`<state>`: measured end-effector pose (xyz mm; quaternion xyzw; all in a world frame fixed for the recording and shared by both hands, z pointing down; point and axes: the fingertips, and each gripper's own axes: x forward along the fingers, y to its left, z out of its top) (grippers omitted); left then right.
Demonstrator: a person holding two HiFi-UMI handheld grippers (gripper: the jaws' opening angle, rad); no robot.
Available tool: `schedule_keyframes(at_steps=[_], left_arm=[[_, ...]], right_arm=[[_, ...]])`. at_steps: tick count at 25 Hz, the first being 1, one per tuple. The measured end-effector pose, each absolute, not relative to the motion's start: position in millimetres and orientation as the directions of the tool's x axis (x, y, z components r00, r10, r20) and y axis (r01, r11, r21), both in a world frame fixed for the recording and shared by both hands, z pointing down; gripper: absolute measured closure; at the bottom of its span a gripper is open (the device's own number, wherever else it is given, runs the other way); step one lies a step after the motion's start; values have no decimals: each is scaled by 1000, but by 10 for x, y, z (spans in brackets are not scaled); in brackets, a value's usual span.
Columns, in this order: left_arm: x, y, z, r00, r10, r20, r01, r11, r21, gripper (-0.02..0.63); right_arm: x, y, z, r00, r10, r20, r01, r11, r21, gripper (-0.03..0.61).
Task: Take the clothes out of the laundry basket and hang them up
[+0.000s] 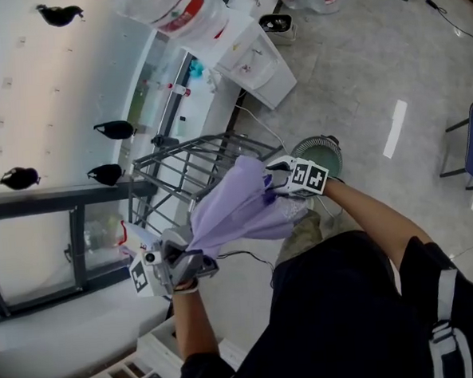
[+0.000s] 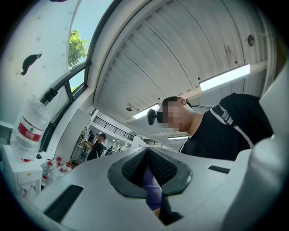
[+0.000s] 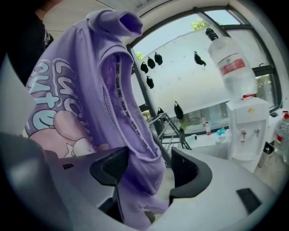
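A purple sweatshirt [image 1: 230, 208] with a cartoon print hangs stretched between my two grippers above the floor. My left gripper [image 1: 195, 263], at the lower left of the head view, is shut on one edge of it. In the left gripper view a strip of purple cloth [image 2: 152, 187] is pinched between the closed pads. My right gripper [image 1: 272, 178] sits at the garment's far side. In the right gripper view [image 3: 146, 169] its jaws stand wide apart, and the sweatshirt [image 3: 90, 90] droops between them, away from the right pad [image 3: 185, 169]. No laundry basket is in view.
A grey metal drying rack [image 1: 188, 159] stands just behind the garment, beside the window wall, and shows past the jaws as rack bars [image 3: 174, 128]. A white water dispenser [image 1: 254, 63] stands further back. A round fan [image 1: 318, 151] sits on the floor under my right gripper.
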<state>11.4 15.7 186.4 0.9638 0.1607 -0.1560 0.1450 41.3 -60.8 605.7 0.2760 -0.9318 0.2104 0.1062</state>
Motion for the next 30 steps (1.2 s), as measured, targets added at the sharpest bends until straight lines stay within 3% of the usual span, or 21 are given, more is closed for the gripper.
schedule_keyframes(at_steps=[7,8,10,12,17,23,30], left_arm=[[-232,243,1868,920,172,-353,265,-935,234,603],[-284,243,1878,922,155,-353,248,-940,235,603],[-386,244,1926,934,115,-339,202,-950,236,603],[-498,255,2021,948,65,-312,146,-959,244,603],[-902,207,2454,970,-125,-210,-64,-959,277,603],[-1653,100,3589,903,-428,33,-411,-839,356,601],[-2319,68,4805,852,-511,113,-476,-668,572,601]], right_arm=[[-3,-443,6148,-875,-367,316,-465,818,-338,322],[-7,-418,6178,-873,-366,323,-467,817,-337,344],[-2,-391,6216,-867,-372,332,-477,812,-337,483],[2,-373,6227,-861,-385,333,-491,800,-344,542],[181,-418,5972,-828,-490,271,-559,757,-339,555],[349,-459,5362,-782,-592,195,-617,693,-372,555],[379,-403,4667,-687,-674,271,-726,622,-293,557]])
